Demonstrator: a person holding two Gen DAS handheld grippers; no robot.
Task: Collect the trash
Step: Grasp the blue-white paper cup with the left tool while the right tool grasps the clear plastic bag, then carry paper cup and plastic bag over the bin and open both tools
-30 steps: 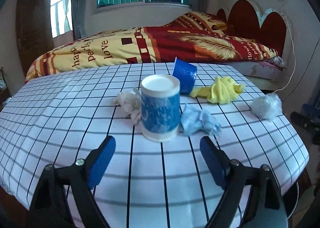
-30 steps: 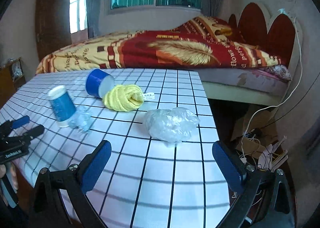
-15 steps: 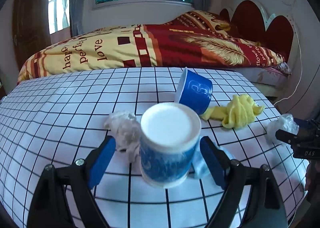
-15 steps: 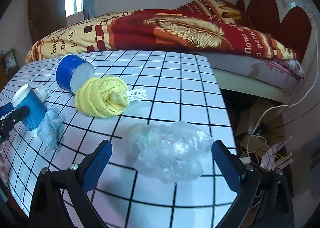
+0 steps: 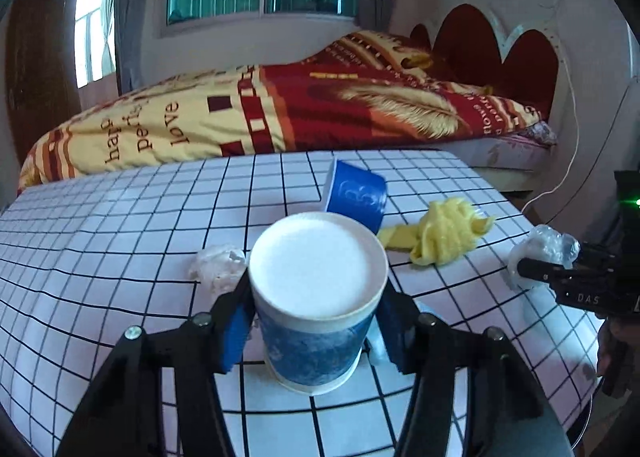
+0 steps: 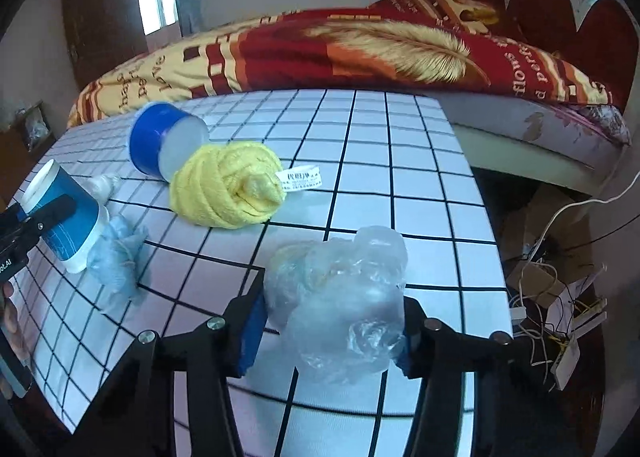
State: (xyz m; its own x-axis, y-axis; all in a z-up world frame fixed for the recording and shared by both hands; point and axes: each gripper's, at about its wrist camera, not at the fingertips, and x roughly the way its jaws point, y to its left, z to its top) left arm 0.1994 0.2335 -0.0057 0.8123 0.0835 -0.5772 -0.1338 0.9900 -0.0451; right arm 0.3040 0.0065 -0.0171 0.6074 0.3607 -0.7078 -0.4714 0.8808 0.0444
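Two grippers on the checked table (image 5: 120, 241), both closing. The left gripper (image 5: 316, 331) has its pads on either side of the upright blue paper cup (image 5: 316, 321), touching. The right gripper (image 6: 328, 337) squeezes the crumpled clear plastic bag (image 6: 340, 297). From the bag, a yellow cloth (image 6: 228, 189) sits at eleven o'clock, and a tipped blue cup (image 6: 156, 141) lies beyond it.

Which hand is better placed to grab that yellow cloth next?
Neither is free now. By nearness, the right: its tongs are closing around the plastic wad, just in front of the yellow cloth.
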